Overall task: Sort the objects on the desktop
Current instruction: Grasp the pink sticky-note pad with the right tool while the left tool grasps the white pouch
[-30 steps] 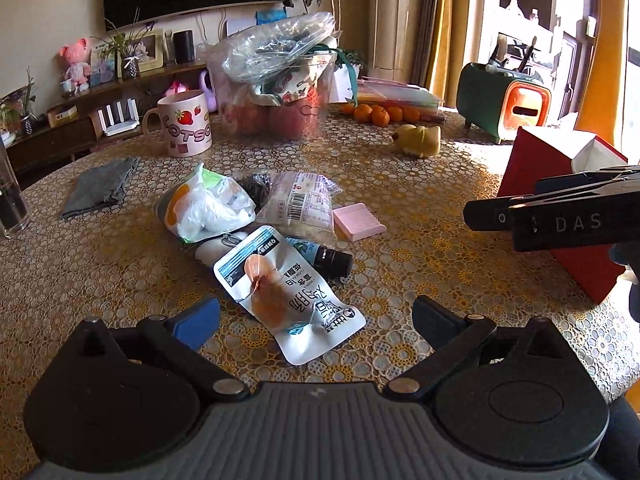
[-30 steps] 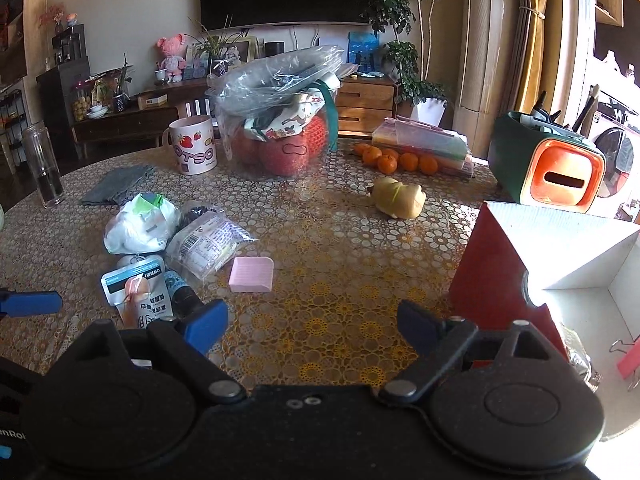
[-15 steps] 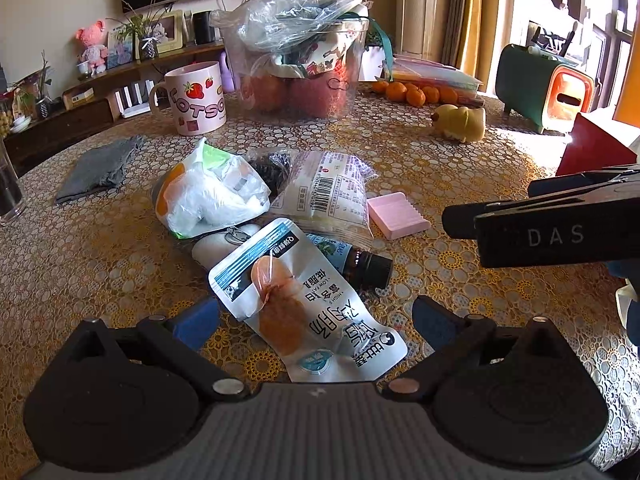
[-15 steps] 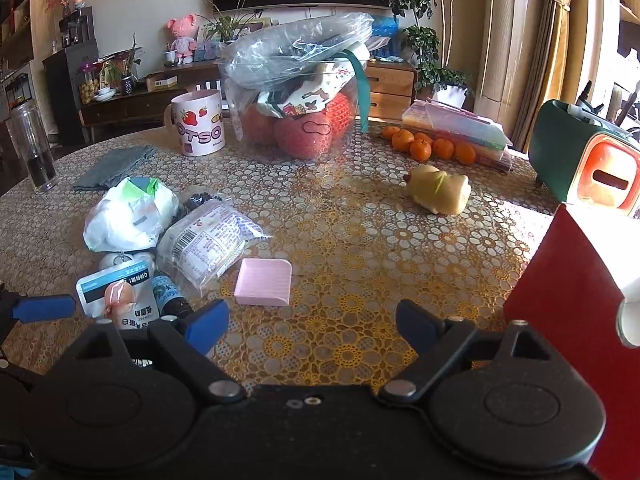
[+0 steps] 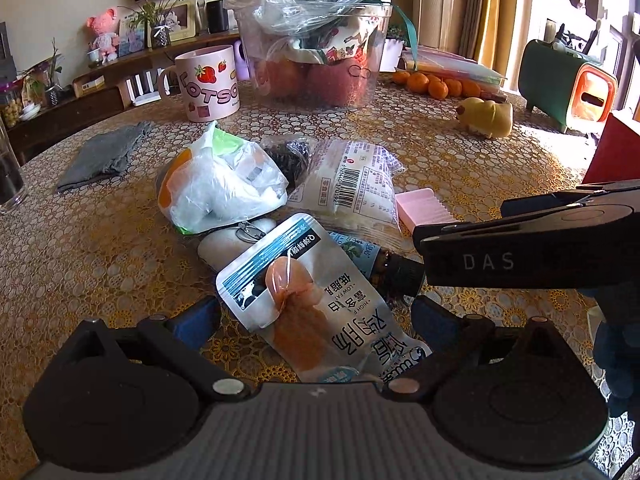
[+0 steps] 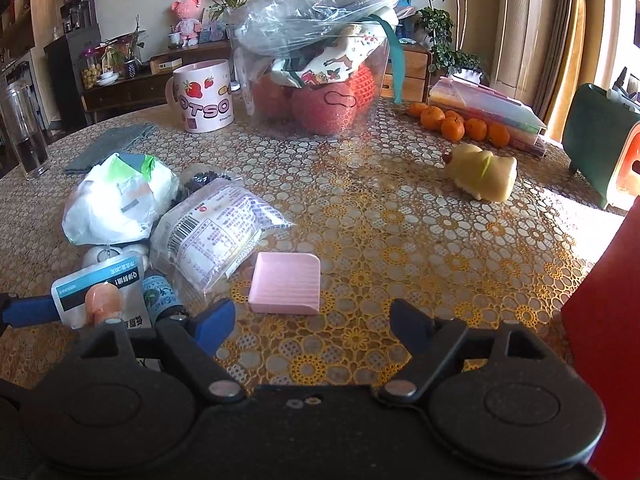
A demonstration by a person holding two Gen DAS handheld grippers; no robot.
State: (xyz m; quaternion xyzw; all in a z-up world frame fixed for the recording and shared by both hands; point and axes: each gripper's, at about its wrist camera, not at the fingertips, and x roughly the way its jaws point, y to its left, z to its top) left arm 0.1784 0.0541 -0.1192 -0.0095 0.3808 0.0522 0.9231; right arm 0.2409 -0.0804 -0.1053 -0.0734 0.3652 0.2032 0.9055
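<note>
A white and blue snack pouch lies between the open jaws of my left gripper; nothing is gripped. It also shows in the right wrist view. Behind it lie a dark bottle, a white plastic bag, a barcode packet and a pink block. My right gripper is open and empty, just short of the pink block. Its body crosses the left wrist view.
A strawberry mug, a clear tub of fruit and bags, oranges, a yellow toy, a grey cloth and a glass stand farther back. A red box is at the right.
Both grippers have moved forward and lower toward the pile. The pouch now sits between my left jaws, and the pink block is closer to my right gripper.
</note>
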